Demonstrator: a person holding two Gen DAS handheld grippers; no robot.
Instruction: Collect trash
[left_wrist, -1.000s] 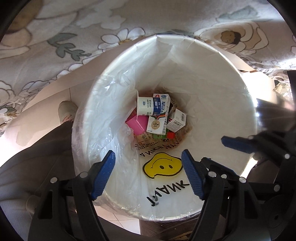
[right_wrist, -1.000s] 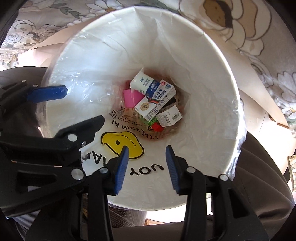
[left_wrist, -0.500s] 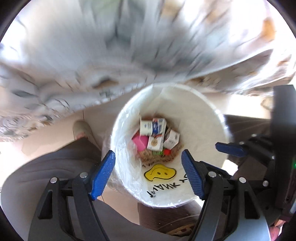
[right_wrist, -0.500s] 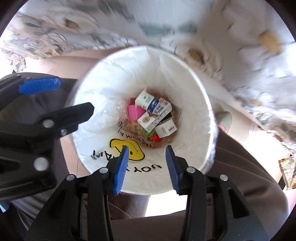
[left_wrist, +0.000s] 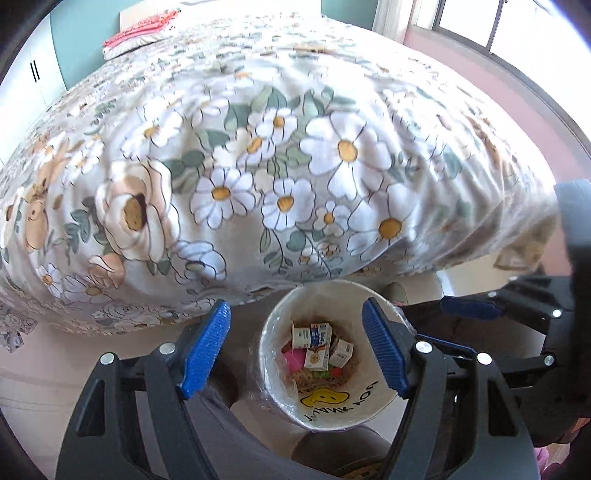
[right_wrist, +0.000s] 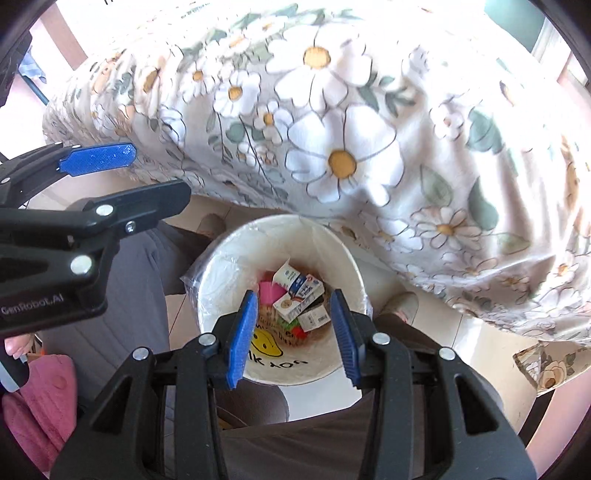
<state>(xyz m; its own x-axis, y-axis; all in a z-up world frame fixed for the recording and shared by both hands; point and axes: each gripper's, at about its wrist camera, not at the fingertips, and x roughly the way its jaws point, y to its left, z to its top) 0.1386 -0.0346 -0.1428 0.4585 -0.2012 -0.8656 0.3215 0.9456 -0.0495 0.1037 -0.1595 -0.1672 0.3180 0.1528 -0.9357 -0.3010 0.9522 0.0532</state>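
Both our left gripper and right gripper hang spread and empty above the bin. We judge collecting done; we should scan the floral bedspread for stray trash before we lower either.

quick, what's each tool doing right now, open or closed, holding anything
Left tool: open, holding nothing, above the trash bin.
Right tool: open, holding nothing, above the same bin.
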